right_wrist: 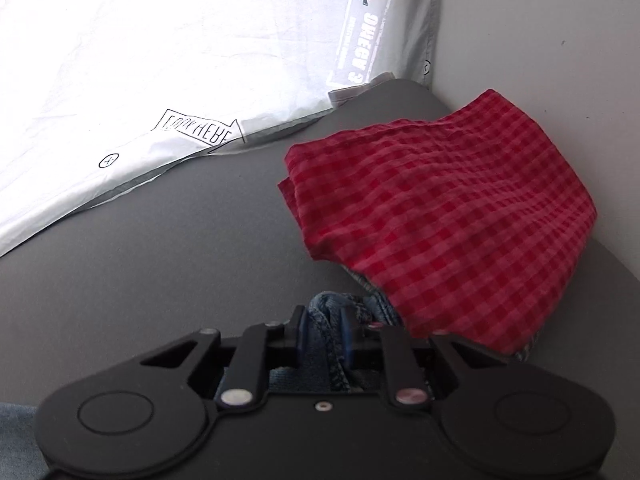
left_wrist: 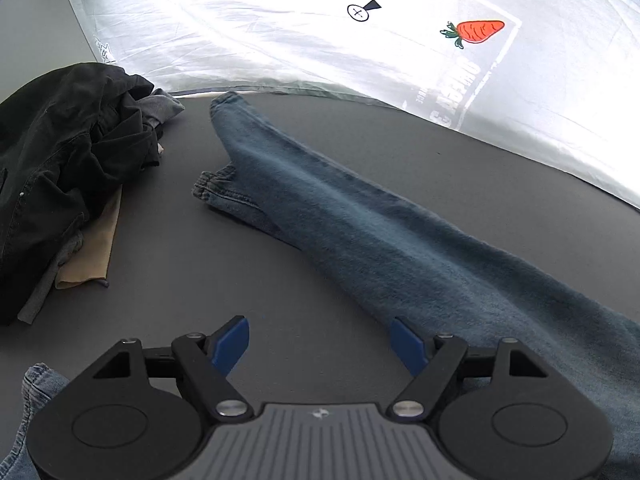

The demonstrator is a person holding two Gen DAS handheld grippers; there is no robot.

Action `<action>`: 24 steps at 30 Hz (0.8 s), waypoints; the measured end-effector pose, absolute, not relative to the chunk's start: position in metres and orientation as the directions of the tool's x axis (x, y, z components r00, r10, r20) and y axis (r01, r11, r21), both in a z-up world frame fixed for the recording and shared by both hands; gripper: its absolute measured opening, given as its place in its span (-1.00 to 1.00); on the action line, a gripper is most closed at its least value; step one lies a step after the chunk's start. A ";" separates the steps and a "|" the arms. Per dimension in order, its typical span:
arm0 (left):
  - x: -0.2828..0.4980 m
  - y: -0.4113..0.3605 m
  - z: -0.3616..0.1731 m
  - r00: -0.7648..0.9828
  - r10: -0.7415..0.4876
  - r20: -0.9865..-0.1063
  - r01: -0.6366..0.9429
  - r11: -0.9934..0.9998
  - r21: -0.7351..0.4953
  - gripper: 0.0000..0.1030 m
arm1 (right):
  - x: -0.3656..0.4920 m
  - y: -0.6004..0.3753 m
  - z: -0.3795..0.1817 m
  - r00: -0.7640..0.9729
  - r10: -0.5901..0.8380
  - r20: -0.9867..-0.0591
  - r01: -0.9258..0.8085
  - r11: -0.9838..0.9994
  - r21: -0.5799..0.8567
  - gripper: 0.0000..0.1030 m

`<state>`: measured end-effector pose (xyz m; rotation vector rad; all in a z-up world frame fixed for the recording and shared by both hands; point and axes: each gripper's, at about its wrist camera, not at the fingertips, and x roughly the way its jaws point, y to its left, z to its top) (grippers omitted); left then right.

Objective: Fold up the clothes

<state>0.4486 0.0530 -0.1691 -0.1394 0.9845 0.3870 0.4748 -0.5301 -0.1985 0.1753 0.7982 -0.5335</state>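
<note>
In the left wrist view, the left gripper (left_wrist: 320,344) is seen spread wide with nothing between its blue pads, hovering low over the dark grey surface (left_wrist: 280,280). The jeans (left_wrist: 380,240) are stretched out ahead and to its right; their long axis runs diagonally from the near right, beside the right pad, up to the far centre, where two elasticated cuffs lie — one extended, one doubled back short of it. The denim is blue-grey, soft-looking and lightly wrinkled, with the legs laid roughly one on the other. A further patch of denim shows at the lower left corner, though whether it belongs to the same garment cannot be told. To the far left a heap of dark clothes (left_wrist: 68,152) is piled, well apart from the jeans. A white printed sheet (left_wrist: 360,60) bearing a carrot motif lies beyond.

In the right wrist view, the right gripper (right_wrist: 324,340) is seen closed narrowly on a bunched, stitched denim edge — judged to be the waistband end of the jeans. Just beyond it, to the right, a folded red checked cloth (right_wrist: 440,208) rests on more denim, which peeps out beneath it.

The cuff end is judged the natural target for the free left gripper, which is the nearer to it, and it would be reached forward along the leg.
</note>
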 end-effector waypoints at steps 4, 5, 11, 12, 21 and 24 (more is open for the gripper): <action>0.444 0.070 -0.171 0.487 0.296 -0.822 -0.403 0.911 0.089 0.54 | 0.488 -0.513 -0.202 0.514 -0.502 -0.696 0.527 0.825 -0.205 -0.46; 0.444 0.075 -0.173 0.486 0.309 -0.818 -0.408 0.907 0.100 0.54 | 0.486 -0.503 -0.199 0.513 -0.529 -0.676 0.524 0.817 -0.241 -0.23; 0.452 0.132 -0.189 0.486 0.270 -0.831 -0.557 0.829 -0.056 0.54 | 0.456 -0.424 -0.172 0.617 -0.483 -0.621 0.367 0.875 -0.316 0.16; 0.457 0.140 -0.193 0.494 0.256 -0.831 -0.575 0.813 -0.090 0.54 | 0.452 -0.413 -0.171 0.631 -0.447 -0.635 0.331 0.894 -0.301 0.19; 0.534 0.179 -0.221 0.537 0.264 -0.801 -0.618 0.770 -0.161 0.71 | 0.432 -0.325 -0.187 0.570 -0.173 -0.803 0.128 0.984 -0.121 0.19; 0.548 0.169 -0.221 0.506 0.376 -0.776 -0.657 0.751 -0.064 -0.25 | 0.431 -0.316 -0.190 0.555 -0.152 -0.818 0.118 0.988 -0.104 0.19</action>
